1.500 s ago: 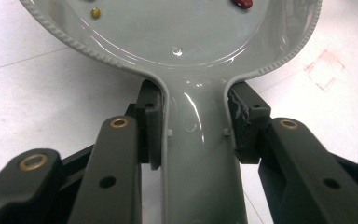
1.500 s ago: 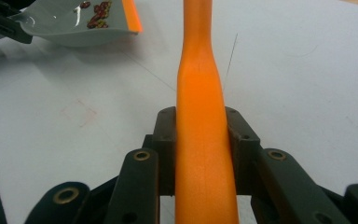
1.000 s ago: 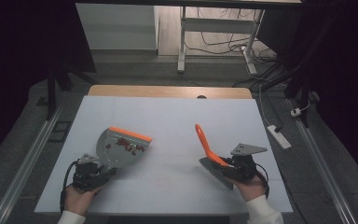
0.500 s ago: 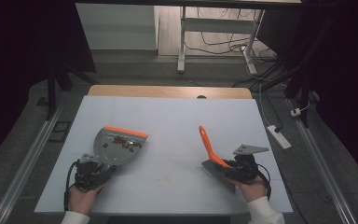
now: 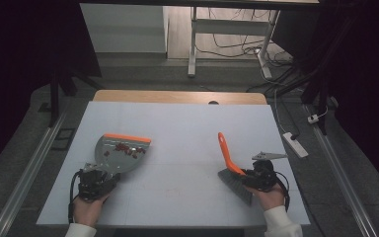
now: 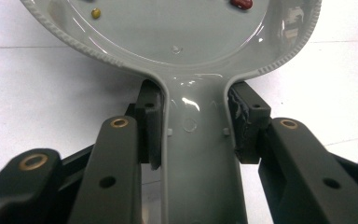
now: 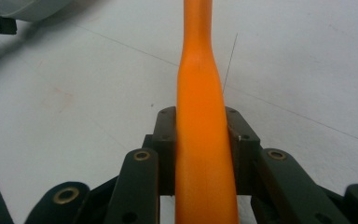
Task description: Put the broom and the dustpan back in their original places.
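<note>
Dustpan (image 6: 182,28) – glossy grey plastic; brush handle (image 7: 204,140) – smooth orange plastic, semi-matt.

There are no words, numbers, labels or signs to read here
</note>
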`<state>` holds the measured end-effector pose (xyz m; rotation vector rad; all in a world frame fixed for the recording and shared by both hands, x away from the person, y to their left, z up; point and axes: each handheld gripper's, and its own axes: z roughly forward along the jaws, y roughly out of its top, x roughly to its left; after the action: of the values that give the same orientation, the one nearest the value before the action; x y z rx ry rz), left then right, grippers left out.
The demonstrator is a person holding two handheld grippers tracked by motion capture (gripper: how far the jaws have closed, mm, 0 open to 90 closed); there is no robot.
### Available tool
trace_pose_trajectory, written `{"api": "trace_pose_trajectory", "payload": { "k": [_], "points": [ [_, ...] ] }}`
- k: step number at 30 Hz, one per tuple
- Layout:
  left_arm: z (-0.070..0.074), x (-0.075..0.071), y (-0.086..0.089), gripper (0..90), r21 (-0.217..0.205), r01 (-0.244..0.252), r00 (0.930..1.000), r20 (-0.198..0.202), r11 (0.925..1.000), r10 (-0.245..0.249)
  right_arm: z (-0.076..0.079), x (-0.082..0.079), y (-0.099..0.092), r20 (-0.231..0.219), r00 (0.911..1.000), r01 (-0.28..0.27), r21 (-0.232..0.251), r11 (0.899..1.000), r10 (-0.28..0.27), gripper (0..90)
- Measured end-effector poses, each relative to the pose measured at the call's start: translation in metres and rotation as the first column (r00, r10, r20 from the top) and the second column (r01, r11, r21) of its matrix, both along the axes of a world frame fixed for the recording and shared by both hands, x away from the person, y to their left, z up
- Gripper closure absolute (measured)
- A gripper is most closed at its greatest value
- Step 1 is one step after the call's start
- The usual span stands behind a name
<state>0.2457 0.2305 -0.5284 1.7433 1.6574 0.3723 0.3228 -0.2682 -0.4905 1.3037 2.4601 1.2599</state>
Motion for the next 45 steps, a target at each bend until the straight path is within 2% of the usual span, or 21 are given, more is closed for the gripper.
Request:
{"api": "trace_pose_trajectory", "payload": {
  "k": [7,16,20,26,34,38,43,45],
  "points": [
    [-0.001,0.002,-0.003,61.8,-0.001,-0.027,0.9996,-0.005,0.9996,0.027,-0.004,0.009,-0.007,-0.029,0.9993,0.023,0.020,1.000,-0.022,69.9],
    [-0.005,0.006,-0.008,61.8,0.008,-0.037,0.9990,-0.025,0.9993,0.038,-0.008,0.015,-0.012,-0.040,0.9984,0.039,-0.001,0.999,-0.039,68.0],
    [-0.007,0.008,-0.010,61.7,0.012,-0.036,0.9986,-0.038,0.9993,0.037,-0.011,0.018,-0.013,-0.041,0.9981,0.044,-0.024,0.999,-0.045,64.5],
    [-0.010,0.010,-0.012,61.7,0.017,-0.039,0.9976,-0.057,0.9991,0.039,-0.015,0.024,-0.015,-0.057,0.9974,0.043,-0.031,0.999,-0.045,61.0],
    [-0.010,0.011,-0.013,60.7,0.012,-0.040,0.9981,-0.046,0.9991,0.041,-0.018,0.029,-0.016,-0.052,0.9971,0.052,-0.067,0.996,-0.055,54.6],
    [-0.007,0.009,-0.012,51.6,0.002,-0.037,0.9985,-0.039,0.9993,0.037,-0.020,0.031,-0.017,-0.048,0.9964,0.065,-0.095,0.993,-0.069,49.7],
    [-0.005,0.007,-0.011,42.6,0.010,-0.028,0.9991,-0.032,0.9996,0.028,-0.021,0.031,-0.016,-0.045,0.9952,0.081,-0.136,0.987,-0.088,45.7],
    [-0.004,0.006,-0.011,39.0,0.016,-0.024,0.9993,-0.030,0.9996,0.024,-0.020,0.031,-0.016,-0.017,0.9953,0.092,-0.157,0.983,-0.096,44.4]
  ]
}}
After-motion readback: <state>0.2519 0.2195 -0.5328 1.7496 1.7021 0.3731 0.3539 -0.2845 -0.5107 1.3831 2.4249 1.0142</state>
